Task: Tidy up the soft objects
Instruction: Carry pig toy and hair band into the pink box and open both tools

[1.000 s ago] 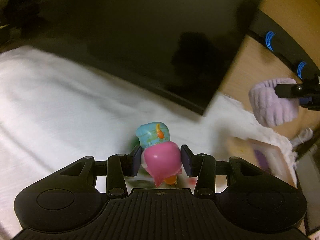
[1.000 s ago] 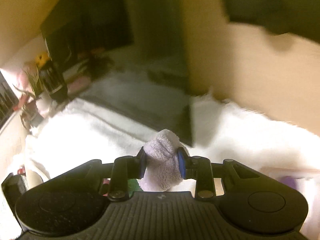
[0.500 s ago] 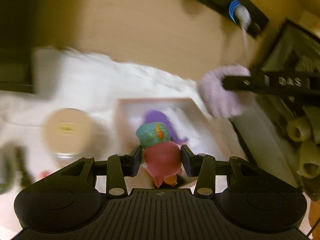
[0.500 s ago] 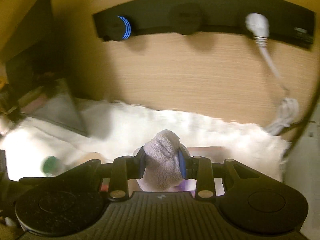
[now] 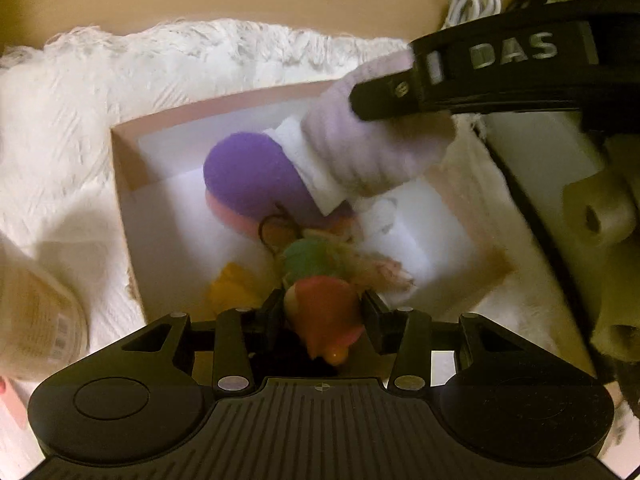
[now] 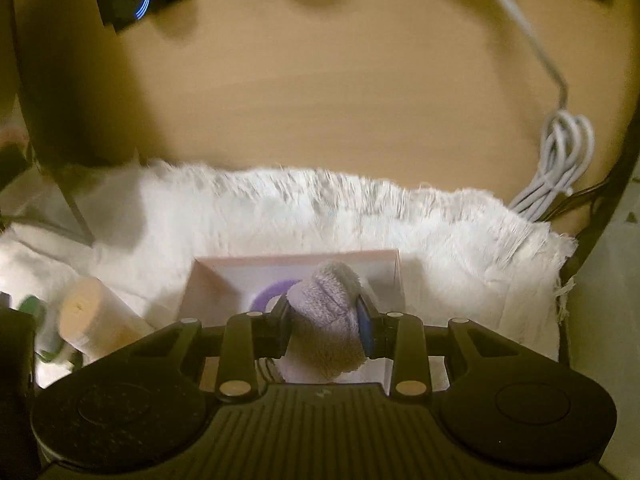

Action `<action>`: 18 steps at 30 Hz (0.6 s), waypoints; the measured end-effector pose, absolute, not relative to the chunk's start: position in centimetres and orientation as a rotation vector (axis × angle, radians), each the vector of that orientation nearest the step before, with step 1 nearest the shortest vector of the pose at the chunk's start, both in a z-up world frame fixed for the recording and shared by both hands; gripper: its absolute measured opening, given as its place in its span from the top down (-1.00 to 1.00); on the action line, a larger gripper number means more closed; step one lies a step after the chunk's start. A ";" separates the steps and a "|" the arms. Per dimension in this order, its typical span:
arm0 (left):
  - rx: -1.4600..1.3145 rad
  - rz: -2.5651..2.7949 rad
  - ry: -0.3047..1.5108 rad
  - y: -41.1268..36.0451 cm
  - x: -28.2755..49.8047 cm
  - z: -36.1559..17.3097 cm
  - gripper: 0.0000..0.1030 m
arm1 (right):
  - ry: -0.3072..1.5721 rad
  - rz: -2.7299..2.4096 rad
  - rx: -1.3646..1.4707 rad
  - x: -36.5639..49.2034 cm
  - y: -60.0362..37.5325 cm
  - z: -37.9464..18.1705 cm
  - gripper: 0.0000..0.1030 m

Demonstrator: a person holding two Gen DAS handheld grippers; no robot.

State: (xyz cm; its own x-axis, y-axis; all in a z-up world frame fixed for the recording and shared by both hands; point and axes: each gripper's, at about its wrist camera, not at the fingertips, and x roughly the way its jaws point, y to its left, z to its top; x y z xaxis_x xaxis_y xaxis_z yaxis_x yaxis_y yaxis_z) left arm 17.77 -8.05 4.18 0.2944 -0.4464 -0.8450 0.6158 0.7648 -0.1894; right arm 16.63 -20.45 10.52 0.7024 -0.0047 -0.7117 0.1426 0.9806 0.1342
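Pink card forms the rim of the box [image 5: 120, 184], seen mid-frame in the left wrist view on a white shaggy rug [image 5: 60, 128]. The box is open-topped; its left wall and far wall are clearly seen, the right side is partly covered. Free white floor inside is seen at upper left of the box and at centre right. Inside: 1 purple plush [image 5: 248, 176], 1 yellow item [image 5: 232, 284], 1 blurred fuzzy item at centre, kind not readable.

The left gripper [image 5: 322, 312] is clamped narrow on 1 pink and green toy [image 5: 324, 304], low in the frame, over the near part of the box.

The right gripper [image 6: 322, 320] is closed tight on 1 lilac fleece roll [image 6: 328, 312], which is seen in the upper right of the left wrist view over the box's far right corner. Whether it touches the contents cannot be told.

1 tan cylinder [image 6: 92, 320] lies lower left in the right wrist view, just beside the box's left wall. 1 coiled white cable [image 6: 560, 160] hangs at right by the wood panel [image 6: 320, 100], past the rug's fringe.
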 end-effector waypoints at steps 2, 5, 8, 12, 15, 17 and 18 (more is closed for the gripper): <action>0.233 -0.693 1.063 -8.6 18.0 3.7 0.10 | 0.823 -0.085 0.216 17.5 -20.9 9.2 0.36; 0.250 -0.680 1.050 -8.8 18.4 3.2 0.12 | 0.848 -0.109 0.244 18.2 -21.4 8.1 0.36; 0.206 -0.696 1.002 -8.0 17.8 3.8 0.14 | 0.831 -0.114 0.270 17.9 -21.9 8.5 0.35; 0.116 -0.702 0.955 -6.0 16.8 5.2 0.14 | 0.811 -0.126 0.283 17.3 -22.4 8.8 0.34; 0.110 -0.689 0.965 -5.5 16.1 5.4 0.14 | 0.838 -0.103 0.290 17.6 -22.1 8.4 0.34; 0.118 -0.680 0.972 -5.3 16.0 5.4 0.14 | 0.855 -0.080 0.294 18.1 -21.8 8.0 0.32; 0.122 -0.676 0.973 -5.0 16.0 5.7 0.14 | 0.867 -0.068 0.295 18.4 -21.7 7.8 0.30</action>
